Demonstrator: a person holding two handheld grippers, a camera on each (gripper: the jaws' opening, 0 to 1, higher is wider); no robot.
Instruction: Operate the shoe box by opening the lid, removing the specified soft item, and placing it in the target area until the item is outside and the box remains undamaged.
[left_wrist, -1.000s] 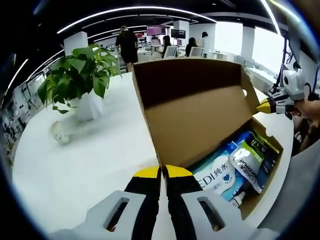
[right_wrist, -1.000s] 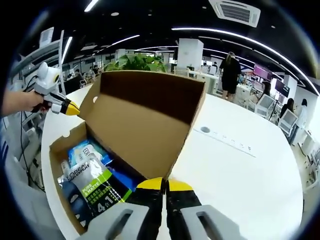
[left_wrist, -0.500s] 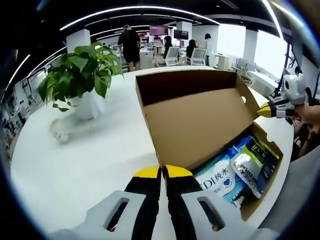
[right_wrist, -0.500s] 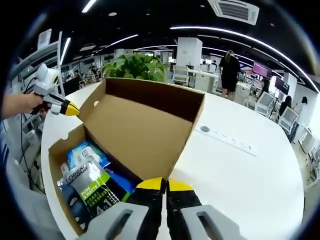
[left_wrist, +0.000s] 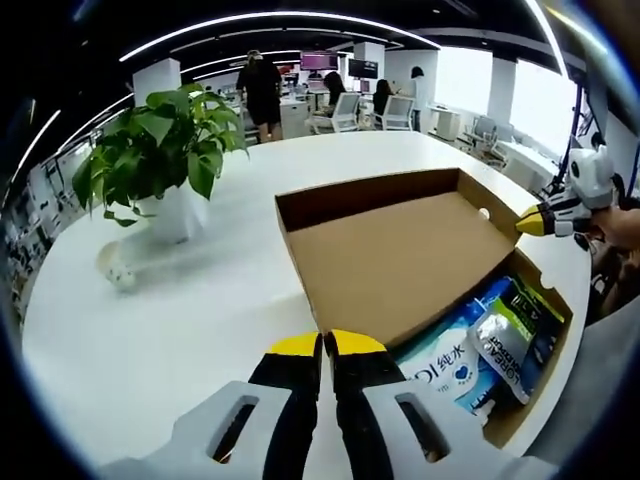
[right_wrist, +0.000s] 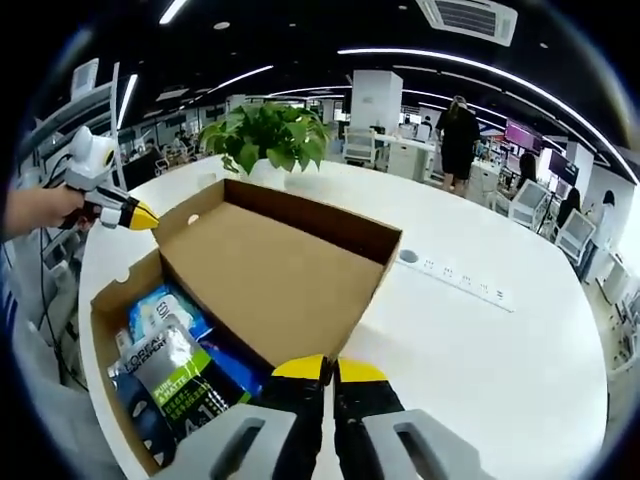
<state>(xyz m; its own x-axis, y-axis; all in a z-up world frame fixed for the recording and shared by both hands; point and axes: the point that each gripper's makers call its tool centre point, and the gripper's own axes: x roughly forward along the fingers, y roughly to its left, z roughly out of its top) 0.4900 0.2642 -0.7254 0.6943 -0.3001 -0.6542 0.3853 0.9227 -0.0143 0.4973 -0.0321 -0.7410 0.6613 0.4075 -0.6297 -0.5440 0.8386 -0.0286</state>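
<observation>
Bench (left_wrist: 180, 300) carries the shoe box (left_wrist: 545, 385), its lid (left_wrist: 400, 255) laid back; soft packs (left_wrist: 505, 335) lie inside, right of the left gripper (left_wrist: 323, 345), left of the right gripper (right_wrist: 322, 368); both jaws pressed together, pinching the lid's corners.

open-plan office: desks (right_wrist: 420, 155), monitors (left_wrist: 322, 61)

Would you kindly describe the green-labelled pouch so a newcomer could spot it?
On the white table sits an open shoe box. Inside lie soft packs; the pouch is the silvery one on top, set apart from the blue packs by its green band.
</observation>
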